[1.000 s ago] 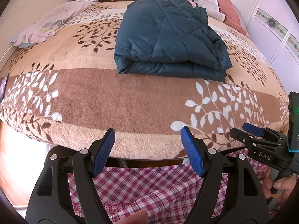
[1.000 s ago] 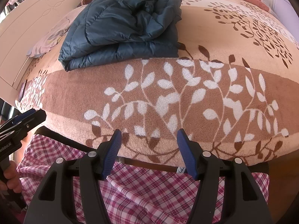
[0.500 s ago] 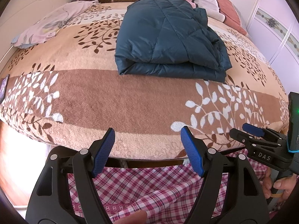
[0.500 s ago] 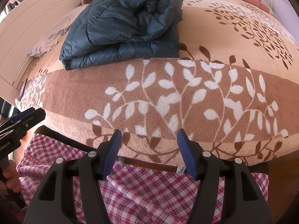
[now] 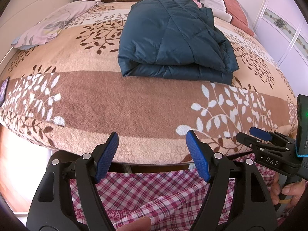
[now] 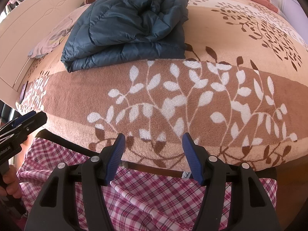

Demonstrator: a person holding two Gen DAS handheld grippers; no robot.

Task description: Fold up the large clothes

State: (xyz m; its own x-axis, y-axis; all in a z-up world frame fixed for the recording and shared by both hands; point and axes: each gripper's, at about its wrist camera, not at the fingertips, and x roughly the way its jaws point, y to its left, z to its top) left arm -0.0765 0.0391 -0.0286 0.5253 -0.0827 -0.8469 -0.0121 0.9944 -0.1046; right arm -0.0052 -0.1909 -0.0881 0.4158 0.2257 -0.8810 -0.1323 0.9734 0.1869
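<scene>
A dark teal quilted jacket [image 5: 173,40] lies folded into a thick bundle on the bed, its folded edge facing me; the right wrist view shows the jacket [image 6: 127,25] at the upper left. My left gripper [image 5: 152,140] is open and empty, hovering at the bed's near edge, well short of the jacket. My right gripper [image 6: 153,142] is open too, nothing between its blue pads, also at the near edge. The right gripper [image 5: 269,142] appears at the right edge of the left wrist view, and the left gripper [image 6: 25,123] at the left edge of the right wrist view.
A brown and beige leaf-patterned blanket [image 5: 134,104] covers the bed. A pale floral cloth [image 5: 52,27] lies at the far left, pillows [image 5: 211,2] at the head. White wardrobe doors [image 5: 284,25] stand on the right. Pink checked fabric [image 5: 154,192] on the person is below both grippers.
</scene>
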